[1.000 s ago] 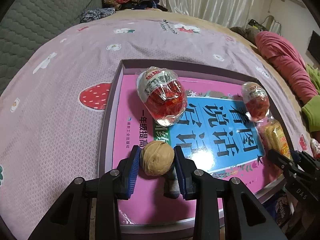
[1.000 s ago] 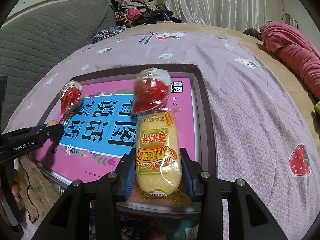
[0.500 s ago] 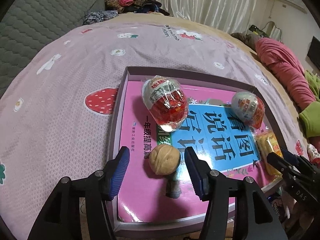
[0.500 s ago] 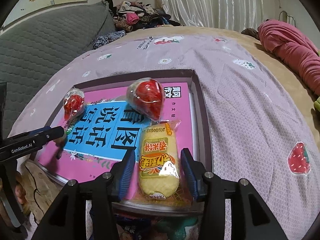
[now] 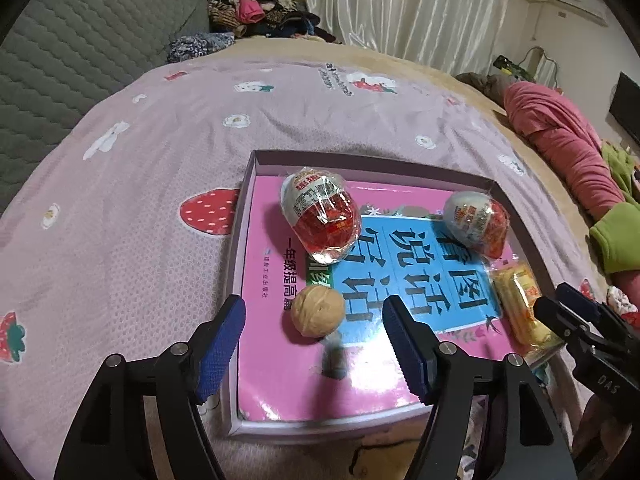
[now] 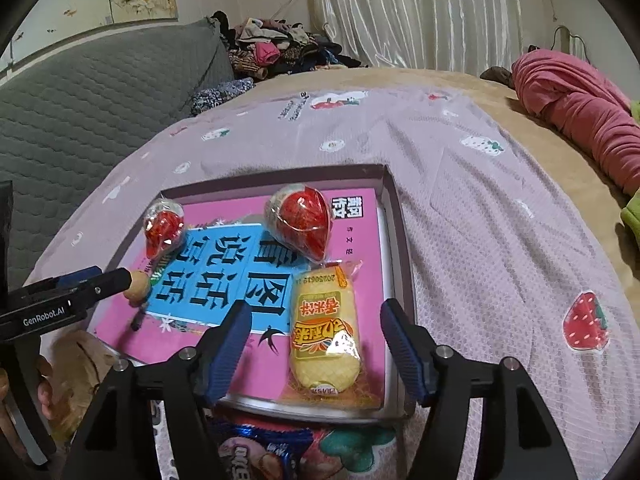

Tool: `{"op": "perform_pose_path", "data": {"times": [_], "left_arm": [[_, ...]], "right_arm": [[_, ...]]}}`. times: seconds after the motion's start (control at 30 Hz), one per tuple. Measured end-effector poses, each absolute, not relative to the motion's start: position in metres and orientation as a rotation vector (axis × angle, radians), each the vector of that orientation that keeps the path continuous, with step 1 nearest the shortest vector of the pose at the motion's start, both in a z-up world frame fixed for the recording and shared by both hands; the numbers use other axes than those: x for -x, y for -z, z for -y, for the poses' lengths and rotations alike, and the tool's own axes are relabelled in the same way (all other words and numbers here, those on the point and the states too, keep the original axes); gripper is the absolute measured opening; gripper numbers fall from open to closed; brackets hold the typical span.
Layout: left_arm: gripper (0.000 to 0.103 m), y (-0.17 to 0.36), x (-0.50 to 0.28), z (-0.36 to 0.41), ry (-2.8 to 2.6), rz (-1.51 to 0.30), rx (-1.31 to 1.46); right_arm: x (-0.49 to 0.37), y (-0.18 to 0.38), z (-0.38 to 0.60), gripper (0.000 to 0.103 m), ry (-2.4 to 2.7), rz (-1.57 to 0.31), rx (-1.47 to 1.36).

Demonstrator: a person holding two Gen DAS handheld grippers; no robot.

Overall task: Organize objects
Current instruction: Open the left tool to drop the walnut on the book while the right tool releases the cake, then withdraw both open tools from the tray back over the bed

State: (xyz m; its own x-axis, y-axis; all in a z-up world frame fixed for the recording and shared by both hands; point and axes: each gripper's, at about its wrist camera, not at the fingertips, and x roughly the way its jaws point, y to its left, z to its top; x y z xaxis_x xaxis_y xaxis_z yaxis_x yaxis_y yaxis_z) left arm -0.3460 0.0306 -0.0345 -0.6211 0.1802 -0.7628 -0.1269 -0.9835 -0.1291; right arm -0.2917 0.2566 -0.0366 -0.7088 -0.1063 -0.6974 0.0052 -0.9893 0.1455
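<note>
Left claw: jaws wide, had just been opening; walnut sat free between the pads, touching neither.
Right claw: jaws wide, had just been opening; yellow snack pack lay between them, untouched.
Key relation: pack's long axis ran away from right claw, along its pointing line; walnut lay just ahead of left claw.
Location: both rested on pink book inside shallow box on bed.
Walnut look: round, tan, ridged.
Pack look: crinkly clear wrap, yellow-orange label.
Others: two red wrapped eggs further back.
</note>
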Motion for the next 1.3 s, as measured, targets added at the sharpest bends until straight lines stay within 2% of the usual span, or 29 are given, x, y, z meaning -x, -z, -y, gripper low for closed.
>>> {"op": "perform_pose_path", "data": {"times": [0.03,0.33,0.9,1.3], "left_arm": [[0.079,0.033,0.344,-0.030,-2.687,0.089,1.270],[0.079,0.005,0.313,-0.016,-2.726,0.078,1.257],[0.081,-0.065,0.244,0.002,-2.772,0.043,1.165],[0.081,-0.097,0.193,0.009,-2.792,0.001,1.113]], "right_arm": [[0.289,0.033,-0.256,0.070,2.847,0.205,-1.162],[0.262,-0.004,-0.249,0.076,2.875,0.198,-1.060],[0.201,-0.079,-0.203,0.081,2.895,0.025,-0.948],[0.157,-0.116,-0.190,0.082,2.917,-0.008,-0.880]]}}
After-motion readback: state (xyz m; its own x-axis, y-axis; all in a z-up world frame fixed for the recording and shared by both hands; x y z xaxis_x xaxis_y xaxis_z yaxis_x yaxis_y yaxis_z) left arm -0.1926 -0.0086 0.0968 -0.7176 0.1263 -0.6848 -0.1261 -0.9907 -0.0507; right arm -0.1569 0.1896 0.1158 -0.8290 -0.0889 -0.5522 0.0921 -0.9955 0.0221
